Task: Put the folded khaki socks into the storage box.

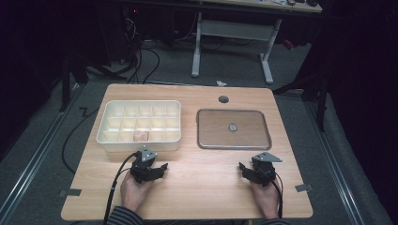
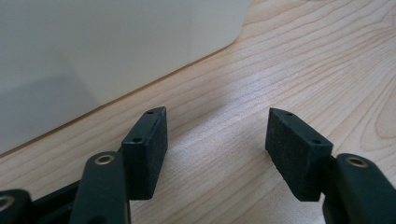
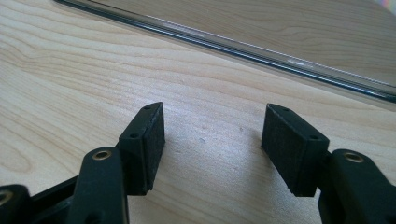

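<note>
A white compartment box [image 1: 139, 125] stands on the left half of the wooden table [image 1: 202, 187], with a small pinkish-brown piece [image 1: 141, 136] in one front cell. To its right lies a shallow metal tray [image 1: 233, 129] holding a small round object [image 1: 232, 127]. My left gripper [image 1: 159, 168] rests low over the table just in front of the box, open, with only bare wood between its jaws [image 2: 217, 126]; the box wall [image 2: 93, 56] is close ahead. My right gripper [image 1: 245, 169] sits in front of the tray, open [image 3: 212, 121], nothing between its pads, facing the tray rim [image 3: 233, 46].
A round cable hole [image 1: 223, 99] is in the table's far edge area. Bare wood lies between the two grippers. Beyond the table stand a white desk frame [image 1: 232, 42] and loose floor cables [image 1: 141, 61]. Each gripper trails a black cable toward the near edge.
</note>
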The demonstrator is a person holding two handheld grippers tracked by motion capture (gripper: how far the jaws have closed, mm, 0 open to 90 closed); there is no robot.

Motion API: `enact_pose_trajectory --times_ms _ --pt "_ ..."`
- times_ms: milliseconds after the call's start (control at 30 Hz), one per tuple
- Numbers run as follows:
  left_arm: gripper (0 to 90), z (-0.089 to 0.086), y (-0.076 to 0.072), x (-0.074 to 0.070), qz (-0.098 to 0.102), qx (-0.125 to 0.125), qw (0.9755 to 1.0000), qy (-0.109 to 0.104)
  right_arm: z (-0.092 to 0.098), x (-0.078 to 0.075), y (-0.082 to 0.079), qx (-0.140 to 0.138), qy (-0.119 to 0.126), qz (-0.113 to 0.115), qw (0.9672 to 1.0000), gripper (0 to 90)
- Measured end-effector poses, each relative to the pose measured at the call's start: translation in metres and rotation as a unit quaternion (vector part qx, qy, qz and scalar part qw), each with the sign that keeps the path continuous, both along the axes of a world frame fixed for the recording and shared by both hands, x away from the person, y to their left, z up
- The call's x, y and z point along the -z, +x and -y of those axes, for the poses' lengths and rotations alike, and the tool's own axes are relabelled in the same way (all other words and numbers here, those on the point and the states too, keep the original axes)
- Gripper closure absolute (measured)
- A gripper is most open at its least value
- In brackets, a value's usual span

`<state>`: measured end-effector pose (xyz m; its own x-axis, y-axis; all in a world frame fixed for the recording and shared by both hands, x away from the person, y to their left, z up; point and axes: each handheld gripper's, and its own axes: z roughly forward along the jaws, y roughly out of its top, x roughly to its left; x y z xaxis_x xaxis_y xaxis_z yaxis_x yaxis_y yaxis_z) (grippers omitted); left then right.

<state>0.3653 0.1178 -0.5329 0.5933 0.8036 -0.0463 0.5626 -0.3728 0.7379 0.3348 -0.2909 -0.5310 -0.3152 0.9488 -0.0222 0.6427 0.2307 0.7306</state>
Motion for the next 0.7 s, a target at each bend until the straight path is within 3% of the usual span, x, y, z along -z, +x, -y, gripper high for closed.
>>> enact_pose_trajectory --times_ms 100,700 --pt "37.1 0.0012 -0.0026 0.0027 0.014 0.002 0.9999 0.003 0.0000 0.0000 0.0000 0.000 0.000 0.000 1.0000 39.4" --pt "33.3 0.0033 -0.0037 0.0029 0.015 0.001 0.9999 0.007 -0.0001 0.0000 -0.0001 0.000 0.000 0.000 1.0000 39.2"
